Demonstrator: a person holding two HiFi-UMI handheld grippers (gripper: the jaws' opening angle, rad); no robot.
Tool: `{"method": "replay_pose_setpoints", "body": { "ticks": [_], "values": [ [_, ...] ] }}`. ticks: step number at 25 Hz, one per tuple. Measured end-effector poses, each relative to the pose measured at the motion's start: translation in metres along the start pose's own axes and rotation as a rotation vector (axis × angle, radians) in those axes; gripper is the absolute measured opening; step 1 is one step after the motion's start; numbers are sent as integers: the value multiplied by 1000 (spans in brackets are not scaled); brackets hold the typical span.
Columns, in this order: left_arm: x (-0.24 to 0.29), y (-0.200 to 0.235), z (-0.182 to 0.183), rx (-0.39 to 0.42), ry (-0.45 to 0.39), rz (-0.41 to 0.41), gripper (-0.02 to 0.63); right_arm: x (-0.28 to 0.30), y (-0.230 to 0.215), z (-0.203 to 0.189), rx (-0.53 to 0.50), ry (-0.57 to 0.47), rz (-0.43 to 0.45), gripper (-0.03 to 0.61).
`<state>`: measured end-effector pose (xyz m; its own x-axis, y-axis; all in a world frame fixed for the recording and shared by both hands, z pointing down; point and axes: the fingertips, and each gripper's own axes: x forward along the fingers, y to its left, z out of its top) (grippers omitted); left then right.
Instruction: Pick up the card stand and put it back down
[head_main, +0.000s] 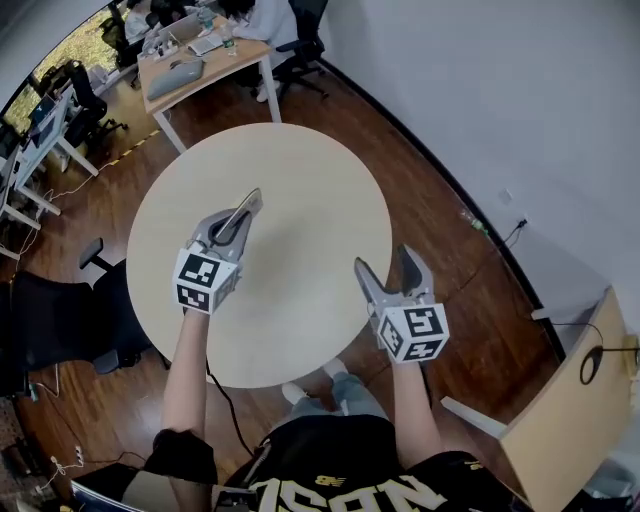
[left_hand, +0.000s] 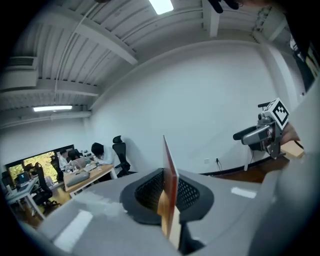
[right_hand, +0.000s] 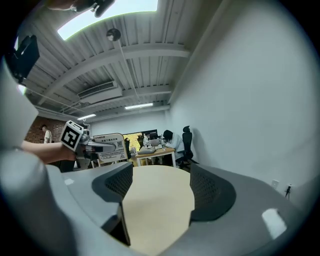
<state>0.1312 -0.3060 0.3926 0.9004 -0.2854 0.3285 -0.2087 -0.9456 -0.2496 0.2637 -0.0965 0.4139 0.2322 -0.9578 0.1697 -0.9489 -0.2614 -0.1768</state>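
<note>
left gripper (head_main: 248, 208) clamped on card stand (left_hand: 170, 195) (edge-on, base hidden) | right gripper (head_main: 385, 262) jaws apart

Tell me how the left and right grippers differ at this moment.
The left gripper has its jaws shut on the card stand, a thin board seen edge-on. The right gripper has its jaws apart with nothing between them. The left gripper hangs well over the table, while the right gripper sits by the table's edge. Both are grey, hand-held, and carry a cube with square markers.
</note>
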Motion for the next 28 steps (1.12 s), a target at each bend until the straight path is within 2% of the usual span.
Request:
{"method": "replay_pose_setpoints", "body": {
  "ticks": [9, 16, 23, 28],
  "values": [
    [112, -36, 10, 90, -4, -277, 17, -14, -66, -44, 46, 59, -60, 364],
    [180, -105, -11, 163, 4, -577, 17, -14, -100, -61, 47, 83, -76, 364],
    [223, -151, -59, 47, 3, -766, 17, 4, -105, -92, 72, 127, -83, 364],
    [251, -181, -96, -59, -3, -849, 17, 8, -110, -119, 81, 171, -61, 364]
  ]
}}
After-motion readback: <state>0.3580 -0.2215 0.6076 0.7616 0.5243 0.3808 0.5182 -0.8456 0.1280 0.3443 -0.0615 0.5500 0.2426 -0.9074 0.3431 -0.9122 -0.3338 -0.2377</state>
